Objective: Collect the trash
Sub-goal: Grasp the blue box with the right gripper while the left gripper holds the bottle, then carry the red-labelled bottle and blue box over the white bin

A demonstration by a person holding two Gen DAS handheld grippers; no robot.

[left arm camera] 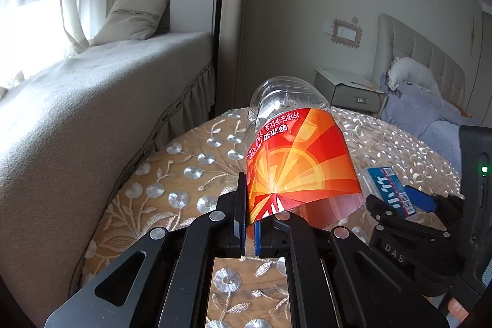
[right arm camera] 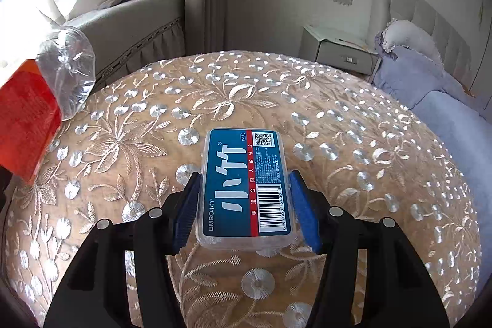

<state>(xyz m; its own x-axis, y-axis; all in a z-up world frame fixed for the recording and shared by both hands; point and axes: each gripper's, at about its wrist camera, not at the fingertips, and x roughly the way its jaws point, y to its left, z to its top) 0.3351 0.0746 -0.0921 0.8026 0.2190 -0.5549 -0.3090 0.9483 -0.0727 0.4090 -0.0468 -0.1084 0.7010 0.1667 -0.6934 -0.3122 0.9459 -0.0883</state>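
Bottle (left arm camera: 295, 149), clear with orange label, is pinched at its label edge by the nearly closed left gripper (left arm camera: 249, 223), above the embroidered round table (right arm camera: 246, 82). Blue-labelled plastic box (right arm camera: 246, 186) is clamped between the right gripper (right arm camera: 244, 205) pads, at 3 o'clock of the bottle.

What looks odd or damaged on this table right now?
The clear plastic bottle in the left gripper is crumpled and dented, held tilted above the embroidered tablecloth, apparently empty, and no cap shows. The blue-labelled plastic box sits intact between the right gripper's pads. No spill is visible.
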